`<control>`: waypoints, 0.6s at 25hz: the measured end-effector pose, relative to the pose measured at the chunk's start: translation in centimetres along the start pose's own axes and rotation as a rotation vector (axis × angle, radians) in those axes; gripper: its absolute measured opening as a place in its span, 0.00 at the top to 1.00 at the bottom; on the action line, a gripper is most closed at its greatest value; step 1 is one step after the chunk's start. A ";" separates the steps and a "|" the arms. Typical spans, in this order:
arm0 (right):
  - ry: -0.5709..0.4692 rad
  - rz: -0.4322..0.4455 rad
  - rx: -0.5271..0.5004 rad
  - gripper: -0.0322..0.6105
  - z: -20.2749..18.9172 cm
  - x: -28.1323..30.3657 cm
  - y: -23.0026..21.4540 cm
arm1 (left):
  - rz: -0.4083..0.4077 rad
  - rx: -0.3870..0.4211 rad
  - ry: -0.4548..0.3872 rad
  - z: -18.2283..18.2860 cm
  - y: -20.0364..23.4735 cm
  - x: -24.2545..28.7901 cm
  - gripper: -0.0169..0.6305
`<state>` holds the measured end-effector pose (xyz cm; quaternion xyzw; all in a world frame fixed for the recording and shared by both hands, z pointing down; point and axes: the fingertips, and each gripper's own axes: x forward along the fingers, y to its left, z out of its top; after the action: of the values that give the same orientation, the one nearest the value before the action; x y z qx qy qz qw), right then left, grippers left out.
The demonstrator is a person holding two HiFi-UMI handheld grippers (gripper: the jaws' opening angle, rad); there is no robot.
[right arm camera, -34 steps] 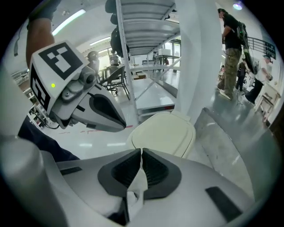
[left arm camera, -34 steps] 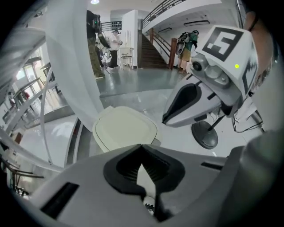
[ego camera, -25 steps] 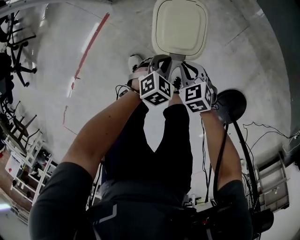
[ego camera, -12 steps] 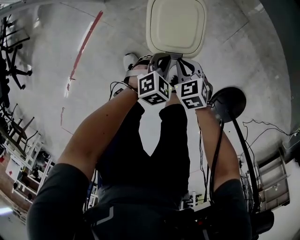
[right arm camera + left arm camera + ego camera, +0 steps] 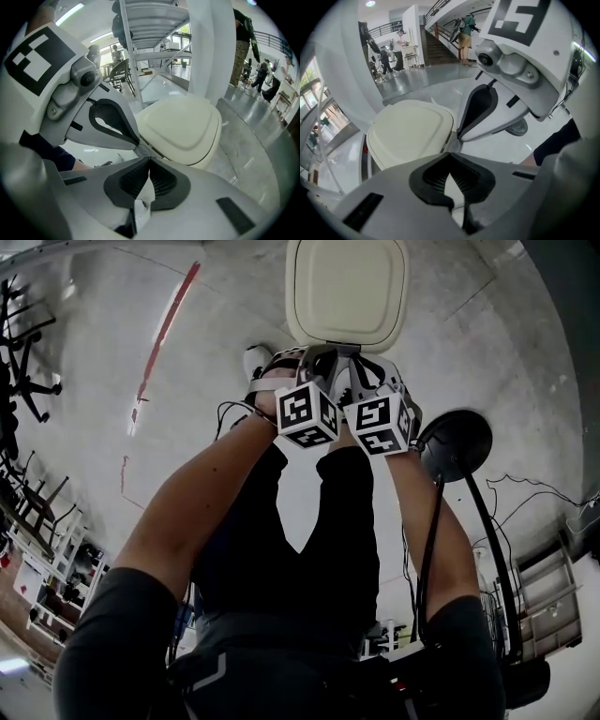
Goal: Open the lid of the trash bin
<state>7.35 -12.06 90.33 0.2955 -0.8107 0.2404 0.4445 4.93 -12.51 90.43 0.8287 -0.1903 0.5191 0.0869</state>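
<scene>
The trash bin's cream lid [image 5: 347, 292] lies flat and closed at the top of the head view. Both grippers are held side by side at its near edge. My left gripper [image 5: 323, 352] is shut, with its tips meeting just short of the lid [image 5: 410, 131] in the left gripper view. My right gripper [image 5: 361, 357] is also shut, with the lid [image 5: 183, 124] right beyond its tips. The two grippers' tips nearly touch each other. Nothing shows between either pair of jaws.
A black round stand base [image 5: 457, 446] with a pole and cables sits on the concrete floor right of the bin. A white shoe [image 5: 255, 362] is left of the grippers. A red floor line [image 5: 169, 329] and chairs [image 5: 23, 381] lie farther left.
The grippers have drawn a little closer together and nearer the lid's front edge. The lid stays closed.
</scene>
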 end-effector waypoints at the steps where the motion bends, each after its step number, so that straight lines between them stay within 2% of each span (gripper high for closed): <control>1: -0.004 0.001 0.005 0.91 -0.1 0.0 0.0 | 0.001 0.002 0.002 0.0 -0.1 0.1 0.96; 7: -0.020 -0.001 0.021 0.91 -0.3 0.3 0.0 | 0.003 0.035 0.000 -0.1 -0.2 0.3 0.96; 11: -0.015 0.017 0.074 0.91 -0.4 0.4 0.1 | -0.013 0.023 0.006 -0.4 -0.2 0.2 0.96; 15: -0.013 0.018 0.080 0.91 -0.4 0.3 0.1 | -0.008 0.024 0.002 -0.3 -0.3 0.2 0.96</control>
<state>7.38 -11.80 90.83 0.3076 -0.8059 0.2748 0.4248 4.84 -12.20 90.74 0.8299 -0.1808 0.5218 0.0792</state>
